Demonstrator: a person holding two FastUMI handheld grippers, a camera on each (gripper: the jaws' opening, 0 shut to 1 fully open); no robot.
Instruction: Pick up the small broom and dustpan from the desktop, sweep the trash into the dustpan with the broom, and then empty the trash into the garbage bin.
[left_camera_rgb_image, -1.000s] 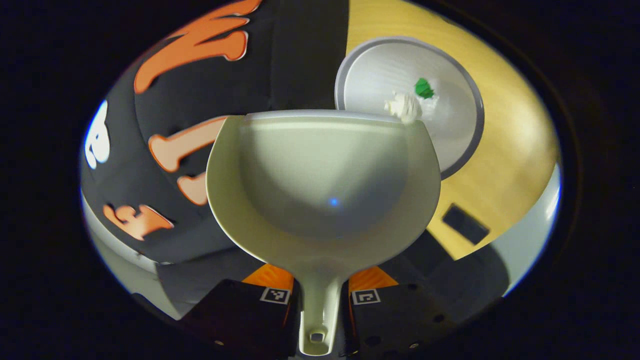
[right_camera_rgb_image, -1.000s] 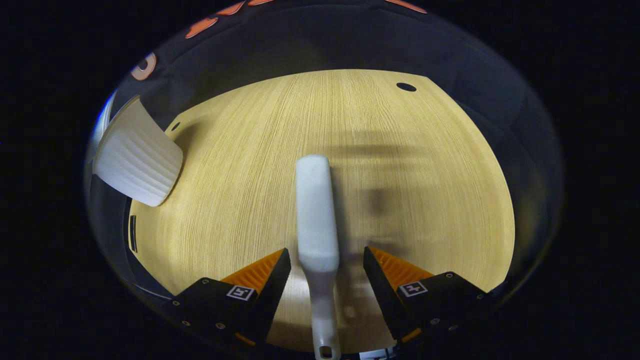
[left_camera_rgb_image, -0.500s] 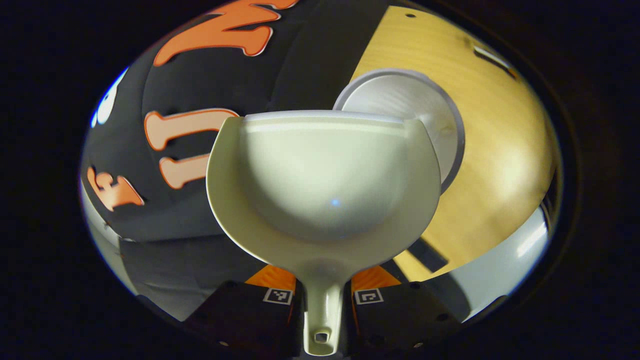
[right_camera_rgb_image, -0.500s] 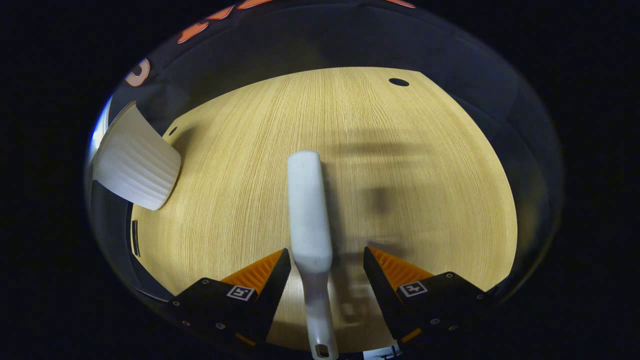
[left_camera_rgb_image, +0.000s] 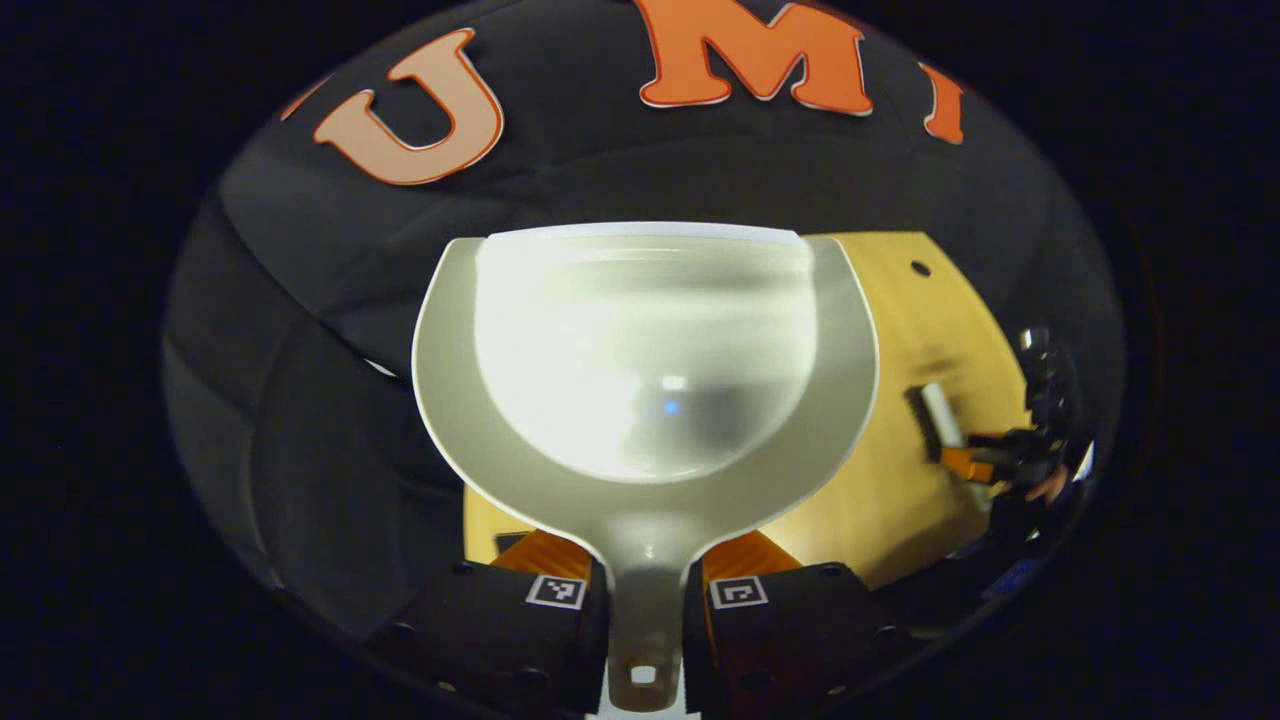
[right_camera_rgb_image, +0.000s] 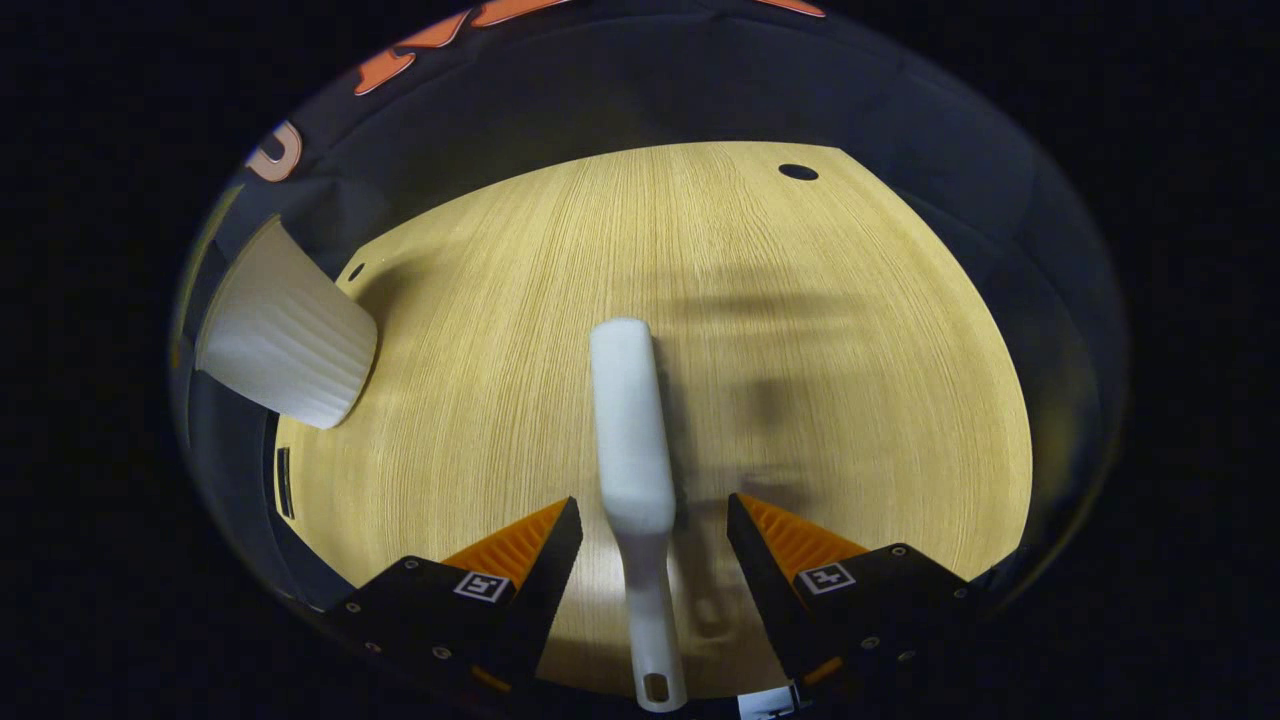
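My left tongs (left_camera_rgb_image: 645, 600) are clamped on the dustpan (left_camera_rgb_image: 645, 360) handle; the pan, mid-frame in the left gripper view, blocks most of the tabletop (left_camera_rgb_image: 900, 500), with the other tongs and the broom small at right edge. In the right gripper view my right tongs (right_camera_rgb_image: 655, 540) stand wide apart, touching nothing, the broom (right_camera_rgb_image: 632, 450) lying on the tabletop between them, handle toward me. The ribbed white garbage bin (right_camera_rgb_image: 285, 345) sits upper left there.
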